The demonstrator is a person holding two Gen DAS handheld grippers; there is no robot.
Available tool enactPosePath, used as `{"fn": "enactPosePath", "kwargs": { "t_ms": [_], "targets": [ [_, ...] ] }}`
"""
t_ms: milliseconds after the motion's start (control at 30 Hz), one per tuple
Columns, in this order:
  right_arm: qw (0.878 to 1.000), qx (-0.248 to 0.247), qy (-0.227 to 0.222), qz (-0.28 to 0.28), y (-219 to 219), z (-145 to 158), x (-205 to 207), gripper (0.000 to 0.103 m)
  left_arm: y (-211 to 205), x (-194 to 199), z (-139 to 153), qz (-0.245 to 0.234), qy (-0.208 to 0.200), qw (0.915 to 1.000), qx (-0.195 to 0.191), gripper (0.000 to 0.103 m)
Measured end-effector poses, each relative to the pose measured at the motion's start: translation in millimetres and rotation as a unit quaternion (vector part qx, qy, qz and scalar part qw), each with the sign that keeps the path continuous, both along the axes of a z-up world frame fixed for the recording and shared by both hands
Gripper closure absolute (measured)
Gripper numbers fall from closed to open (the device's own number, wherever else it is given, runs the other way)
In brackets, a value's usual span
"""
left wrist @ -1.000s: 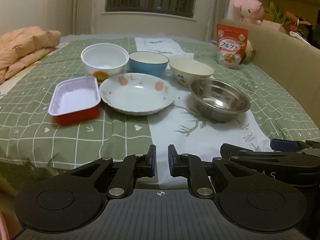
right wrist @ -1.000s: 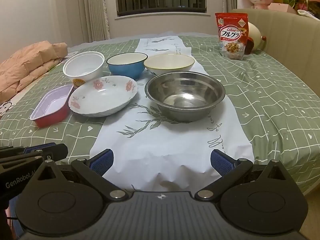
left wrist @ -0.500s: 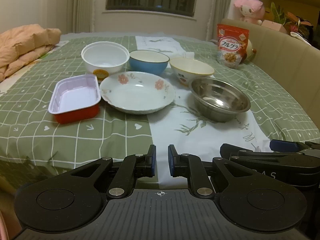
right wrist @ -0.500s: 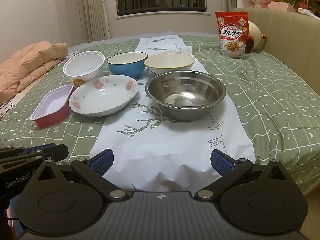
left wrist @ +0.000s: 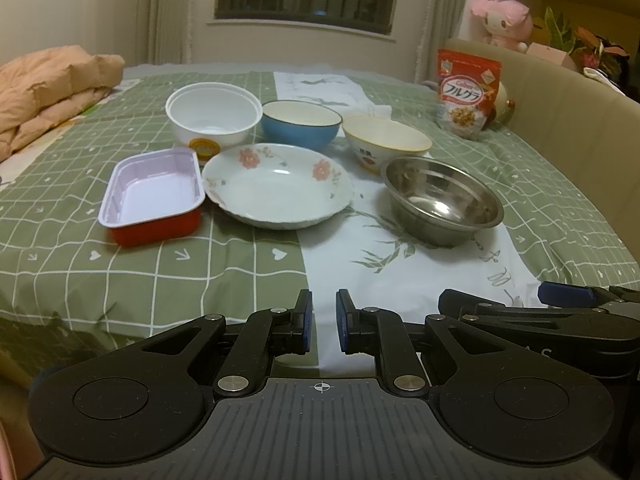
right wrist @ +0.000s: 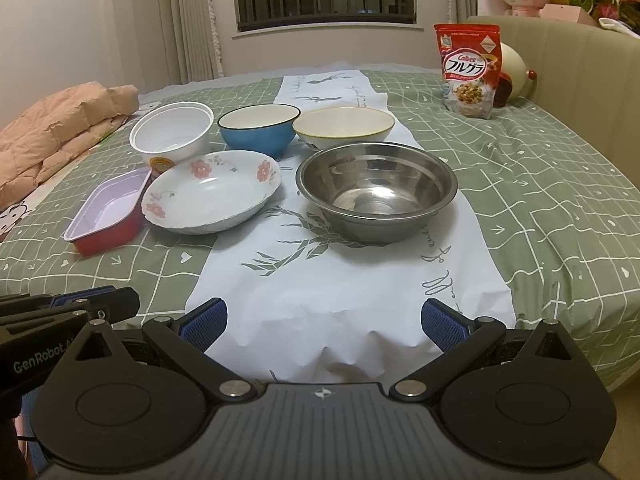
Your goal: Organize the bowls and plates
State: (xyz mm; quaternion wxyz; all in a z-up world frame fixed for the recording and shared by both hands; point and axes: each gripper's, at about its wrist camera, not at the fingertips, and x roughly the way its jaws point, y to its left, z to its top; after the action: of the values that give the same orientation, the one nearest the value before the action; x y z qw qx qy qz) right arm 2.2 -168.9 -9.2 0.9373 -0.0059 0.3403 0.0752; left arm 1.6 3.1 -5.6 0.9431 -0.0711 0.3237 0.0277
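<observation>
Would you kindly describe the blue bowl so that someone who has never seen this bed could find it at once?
Start at the green checked bedspread and find the group of dishes along its white printed strip. In the far row of three bowls, the blue bowl sits in the middle, between the white plastic bowl and the cream bowl. It alone is blue outside, with a white inside and a dark rim.

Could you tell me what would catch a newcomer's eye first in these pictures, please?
Probably the shiny steel bowl on the white runner, nearest the right gripper, whose jaws stand wide open. Left of it sits a flowered plate, and a bright red cereal bag stands far back right.
</observation>
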Motion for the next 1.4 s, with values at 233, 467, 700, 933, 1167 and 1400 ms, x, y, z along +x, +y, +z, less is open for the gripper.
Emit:
{"fn": "enactPosePath", "kwargs": {
  "t_ms": [233, 467, 700, 933, 1167, 1400],
  "targets": [
    [1.000, 0.000, 0.000, 0.001, 1.7, 0.5, 0.0, 0.000, 0.8, -0.4, 1.8, 0.001, -0.001, 1.0000, -0.002, 0.087],
    [1.000, -0.001, 0.000, 0.001, 2.0, 0.7, -0.4, 0.000, 1.0, -0.4, 1.9, 0.000, -0.001, 1.0000, -0.002, 0.087],
    [1.000, -0.001, 0.000, 0.001, 2.4, 0.5, -0.1, 0.000, 1.3, 0.1, 1.8, 0.000, -0.001, 1.0000, -0.002, 0.087],
    [1.000, 0.000, 0.001, 0.002, 4.2, 0.2, -0.5, 0.000, 2.1, -0.4, 2.5, 0.001, 0.000, 1.0000, -0.003, 0.087],
    [1.000, 0.000, 0.002, 0.003, 4.5, 0.2, 0.0, 0.000, 2.5, -0.3, 2.8, 0.001, 0.000, 1.0000, -0.003, 0.087],
    [1.000, 0.003, 0.003, 0.003, 4.5, -1.6, 0.8, 0.000, 3.1, 1.5, 1.7, 0.005, 0.004, 1.0000, -0.006, 0.086]
  ]
}}
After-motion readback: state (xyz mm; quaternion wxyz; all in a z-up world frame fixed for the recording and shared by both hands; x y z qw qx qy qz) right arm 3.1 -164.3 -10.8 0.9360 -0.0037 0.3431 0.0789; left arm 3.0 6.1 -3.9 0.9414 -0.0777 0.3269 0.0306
